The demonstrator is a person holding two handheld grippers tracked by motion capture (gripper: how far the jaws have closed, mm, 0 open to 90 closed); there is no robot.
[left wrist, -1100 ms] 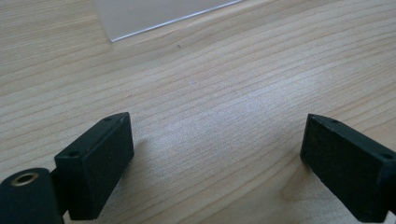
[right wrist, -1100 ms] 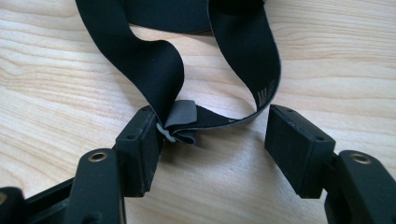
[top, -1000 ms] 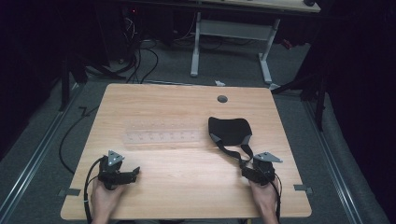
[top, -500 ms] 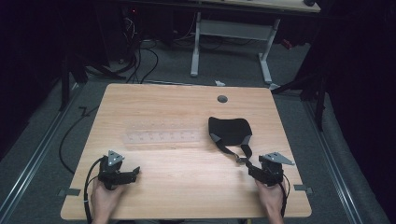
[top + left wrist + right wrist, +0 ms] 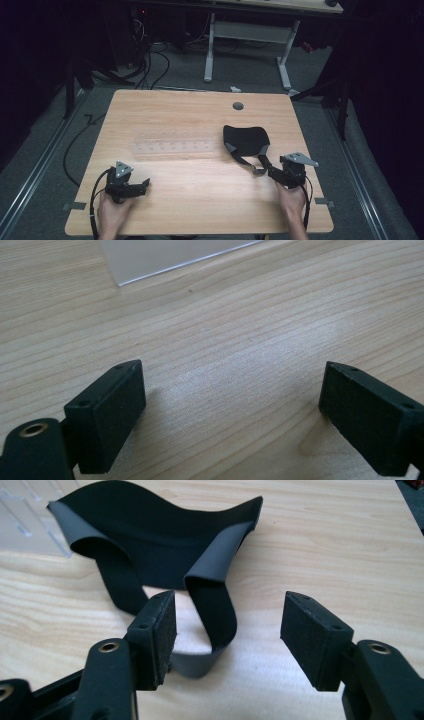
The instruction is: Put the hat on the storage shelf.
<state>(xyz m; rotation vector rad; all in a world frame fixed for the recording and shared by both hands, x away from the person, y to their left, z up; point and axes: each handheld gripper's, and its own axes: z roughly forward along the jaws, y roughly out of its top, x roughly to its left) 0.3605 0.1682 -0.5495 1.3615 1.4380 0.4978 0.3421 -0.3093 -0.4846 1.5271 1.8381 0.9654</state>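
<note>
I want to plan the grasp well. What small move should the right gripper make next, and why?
Probably ease the right gripper forward a little, then close. Its jaws stand open, and the grey-lined strap loop of the black fabric mask lies just ahead between them, not yet gripped.

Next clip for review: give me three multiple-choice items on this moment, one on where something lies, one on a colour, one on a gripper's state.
1. Where does the clear plastic tray lie relative to the fabric piece?
A. To its left
B. To its right
C. On top of it

2. What colour is the fabric piece?
A. Red
B. Black
C. White

3. How does the right gripper stand?
A. Shut on the strap
B. Shut on nothing
C. Open, with the strap loop lying between its jaws

Answers: 1 A, the high view shows the tray left of the fabric; 2 B, it is black with grey lining; 3 C, the right gripper view shows a wide gap.
</note>
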